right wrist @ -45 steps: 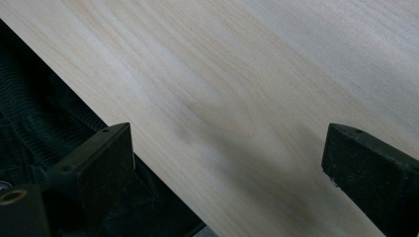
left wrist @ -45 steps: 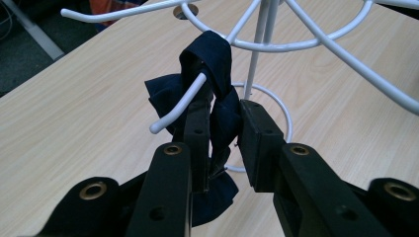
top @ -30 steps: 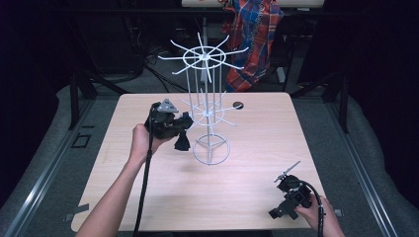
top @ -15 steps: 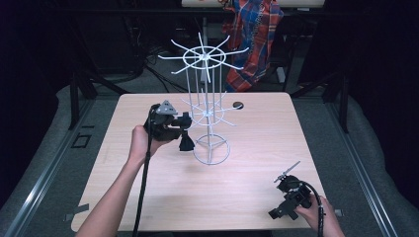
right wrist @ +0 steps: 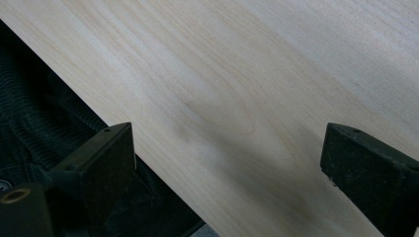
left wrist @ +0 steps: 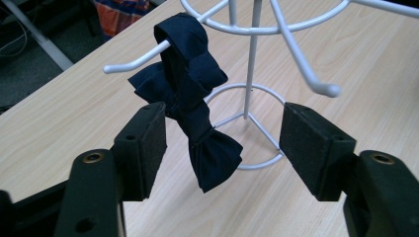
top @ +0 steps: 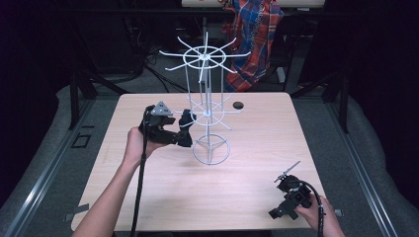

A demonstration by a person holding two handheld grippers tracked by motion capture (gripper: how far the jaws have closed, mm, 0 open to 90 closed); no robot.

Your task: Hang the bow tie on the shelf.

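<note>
On the lower ring of the white wire display rack (left wrist: 257, 59), a navy bow tie (left wrist: 195, 106) hangs by its band from 1 of the outward prongs (left wrist: 136, 60). The band loops over that prong as a flat folded strip of dark cloth, and below it the bow drops at a slant: 1 wing bunches up near the knot, the other hangs lower and fans out to a squared end. The cloth is plain, matte and softly creased.

Your left gripper (left wrist: 222, 143) sits level with the bow, and its fingers (left wrist: 143, 148) have just been opening; they now stand released on either side of the tie. The left pad is just beside the upper wing, though you cannot tell whether it brushes the cloth; the right pad is well apart from it. In the high view the left gripper (top: 184, 129) is close against the rack (top: 210, 118), near the middle of the bench (top: 257, 163).

Your right gripper (right wrist: 227, 163) rests near the bench's near right corner, its fingers spread wide over bare wood with nothing between them.
</note>
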